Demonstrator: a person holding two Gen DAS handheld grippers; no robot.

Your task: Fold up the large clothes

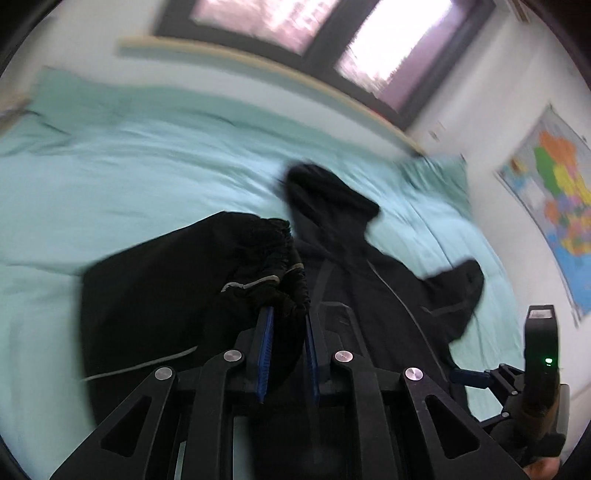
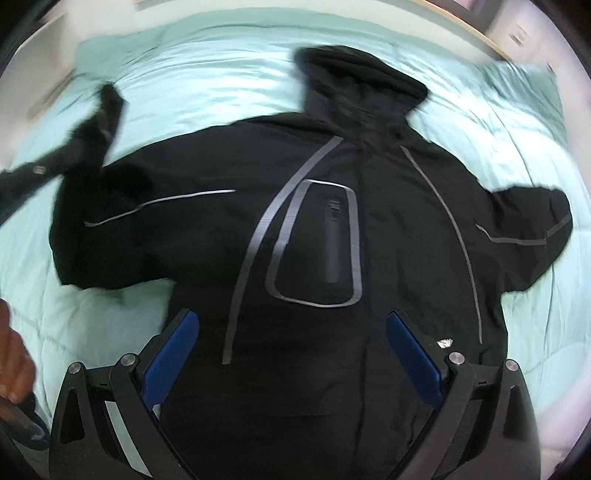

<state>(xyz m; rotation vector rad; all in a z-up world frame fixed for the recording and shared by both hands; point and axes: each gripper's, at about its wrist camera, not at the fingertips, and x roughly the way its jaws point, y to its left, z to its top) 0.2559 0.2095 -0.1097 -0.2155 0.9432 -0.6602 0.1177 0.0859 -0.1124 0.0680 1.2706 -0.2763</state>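
The black hooded jacket lies front-up on the pale green bedspread, filling the centre of the right wrist view, its hood toward the top of the frame. One sleeve rests bent at the right edge; the other sleeve is lifted, and in the left wrist view your left gripper is clenched on its gathered cuff at frame centre.

That pinch looks shallow: only the elastic end sits between the blue pads, so a quick swing (the blur suggests you are moving fast) could pull the cuff free and drop the sleeve in a heap. Carry it too far across and the shoulder may drag, wrinkling the chest panel with the grey-outlined pocket.

Your right gripper hovers low in its frame over the lower front, fingers spread wide and holding nothing. If it stays off the fabric, nothing anchors the body, so the whole jacket could slide on the smooth bedspread toward the left side. Lower it carelessly and it may snag the fabric near the small tag.

The wall map and window stay well clear.
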